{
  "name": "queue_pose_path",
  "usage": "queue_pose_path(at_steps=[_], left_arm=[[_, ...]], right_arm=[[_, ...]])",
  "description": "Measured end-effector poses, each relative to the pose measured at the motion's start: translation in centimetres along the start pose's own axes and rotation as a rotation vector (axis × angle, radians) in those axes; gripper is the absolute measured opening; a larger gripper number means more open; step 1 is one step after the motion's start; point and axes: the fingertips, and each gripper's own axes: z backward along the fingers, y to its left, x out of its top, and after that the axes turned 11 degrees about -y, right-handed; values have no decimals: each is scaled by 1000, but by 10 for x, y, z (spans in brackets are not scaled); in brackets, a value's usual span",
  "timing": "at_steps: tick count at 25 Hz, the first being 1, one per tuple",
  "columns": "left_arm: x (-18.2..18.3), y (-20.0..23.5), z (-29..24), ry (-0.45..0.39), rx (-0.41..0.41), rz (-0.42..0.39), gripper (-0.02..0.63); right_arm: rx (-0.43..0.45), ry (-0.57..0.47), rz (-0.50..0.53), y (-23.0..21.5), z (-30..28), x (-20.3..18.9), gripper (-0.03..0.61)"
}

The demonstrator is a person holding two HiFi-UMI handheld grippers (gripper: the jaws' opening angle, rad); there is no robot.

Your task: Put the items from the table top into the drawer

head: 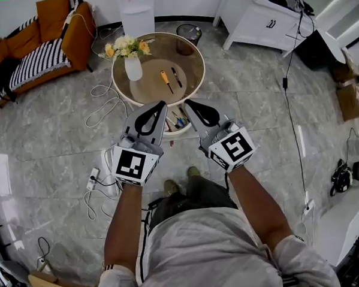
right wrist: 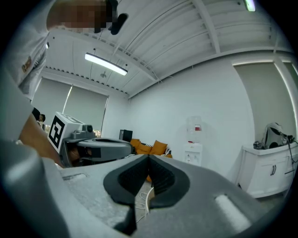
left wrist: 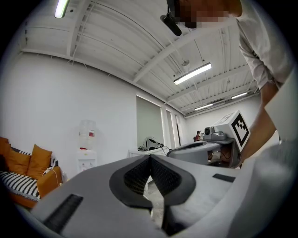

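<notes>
Noted L claw (head: 159, 105) and R claw (head: 188, 103) side by side over open drawer (head: 177, 129), both pinched closed, nothing held. Spotted orange screwdriver (head: 165, 79) and black tool (head: 176, 77) on round counter (head: 197, 79) nr flower vase (head: 133, 67). Saw cables (head: 102, 108) on grey tile floor (head: 47, 147), orange sofa (head: 36, 51) far left.

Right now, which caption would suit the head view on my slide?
Left gripper and right gripper, both shut and empty, near a round table with vase, screwdriver and pen.
</notes>
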Motion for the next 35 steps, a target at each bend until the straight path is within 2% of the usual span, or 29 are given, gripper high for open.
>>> queue_pose_path(at_steps=[6,18,28,35], left_arm=[[-26,23,-12,12,-2,-12,0],[-96,65,-54,75,17,-28,0],[-191,99,-102,169,40,-18,0],[-255,121,-136,208,59,-17,0]], right_arm=[[-17,36,55,-14,-24,-27,2],[-86,106,63,-72,-57,-102,2],[-129,190,34,-144,-86,-194,3],[-97,235,28,-177,-106,-249,9]])
